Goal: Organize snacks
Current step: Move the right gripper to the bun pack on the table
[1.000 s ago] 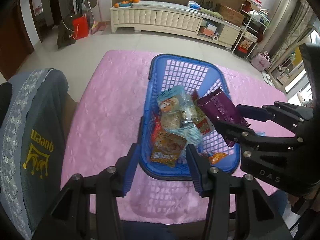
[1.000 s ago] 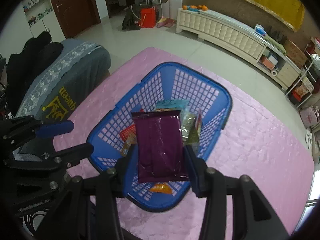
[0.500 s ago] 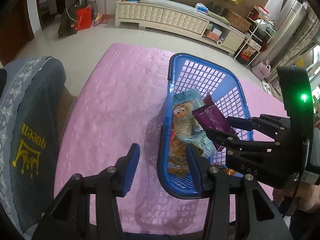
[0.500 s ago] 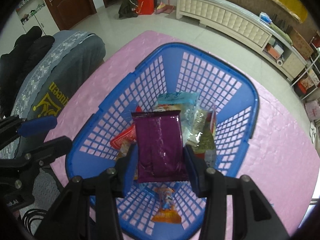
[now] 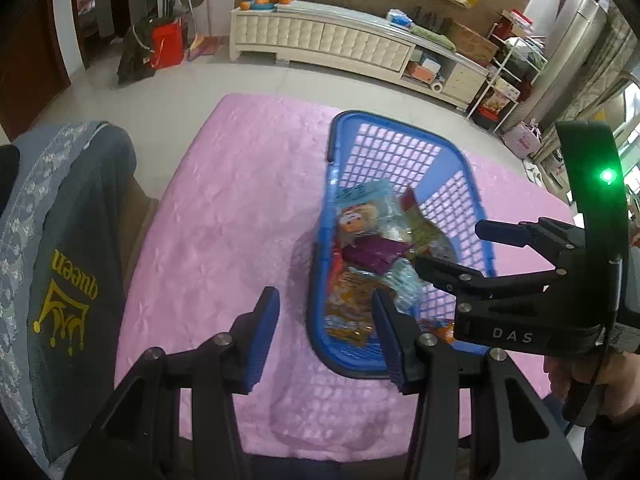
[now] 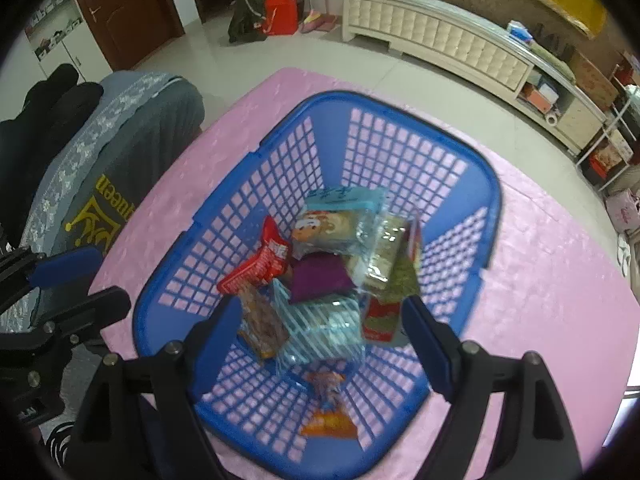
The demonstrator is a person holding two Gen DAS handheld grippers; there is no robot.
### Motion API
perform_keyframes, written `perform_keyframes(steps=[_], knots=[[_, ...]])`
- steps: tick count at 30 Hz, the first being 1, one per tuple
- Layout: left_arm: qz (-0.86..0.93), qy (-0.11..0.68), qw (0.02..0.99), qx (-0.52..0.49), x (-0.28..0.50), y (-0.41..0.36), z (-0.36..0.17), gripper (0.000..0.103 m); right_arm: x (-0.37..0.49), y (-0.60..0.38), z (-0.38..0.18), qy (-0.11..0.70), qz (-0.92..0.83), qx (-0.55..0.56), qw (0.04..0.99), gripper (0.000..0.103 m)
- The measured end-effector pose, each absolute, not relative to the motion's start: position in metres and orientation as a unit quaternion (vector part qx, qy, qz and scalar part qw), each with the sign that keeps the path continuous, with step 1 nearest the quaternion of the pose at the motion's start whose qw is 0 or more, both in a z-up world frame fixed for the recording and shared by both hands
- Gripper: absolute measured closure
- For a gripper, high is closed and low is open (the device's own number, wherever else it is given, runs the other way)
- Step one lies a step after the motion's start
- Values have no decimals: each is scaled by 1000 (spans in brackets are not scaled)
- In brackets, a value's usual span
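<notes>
A blue plastic basket (image 6: 476, 168) (image 5: 400, 128) sits on the pink tablecloth and holds several snack packets. A purple packet (image 6: 318, 280) (image 5: 376, 254) lies loose among them in the middle of the pile. My right gripper (image 6: 320, 336) is open and empty, hovering over the near end of the basket; it also shows in the left wrist view (image 5: 452, 248). My left gripper (image 5: 324, 332) is open and empty above the cloth at the basket's near left corner; it also shows in the right wrist view (image 6: 80, 280).
A chair with a grey "queen" cover (image 5: 68, 264) stands left of the table (image 5: 240, 208). A white low cabinet (image 5: 332, 44) and cluttered shelves (image 5: 516, 68) line the far wall. A red bag (image 5: 166, 46) sits on the floor.
My right gripper opened and let go of the purple packet, which dropped onto the pile in the basket. My left gripper shifted left, off the basket's rim.
</notes>
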State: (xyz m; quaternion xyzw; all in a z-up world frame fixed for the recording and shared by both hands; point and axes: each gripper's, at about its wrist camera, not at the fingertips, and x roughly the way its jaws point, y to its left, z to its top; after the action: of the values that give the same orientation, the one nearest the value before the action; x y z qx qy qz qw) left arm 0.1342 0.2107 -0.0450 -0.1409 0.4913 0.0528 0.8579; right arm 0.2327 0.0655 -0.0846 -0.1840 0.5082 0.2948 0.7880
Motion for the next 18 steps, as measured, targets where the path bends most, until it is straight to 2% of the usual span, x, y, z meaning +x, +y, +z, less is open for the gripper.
perform_keyframes(steps=[8,10,18], knots=[[44,463,880,-100,125,162,-8,58,216,15,-50,490,286,-157,809,18],[38,458,883,-91,125,148,-2,52,213,-1,-42,486,280,-148,815,18],[34,440,896,-56,138,102,13,52,212,-63,-23,484,244,-111,833,18]])
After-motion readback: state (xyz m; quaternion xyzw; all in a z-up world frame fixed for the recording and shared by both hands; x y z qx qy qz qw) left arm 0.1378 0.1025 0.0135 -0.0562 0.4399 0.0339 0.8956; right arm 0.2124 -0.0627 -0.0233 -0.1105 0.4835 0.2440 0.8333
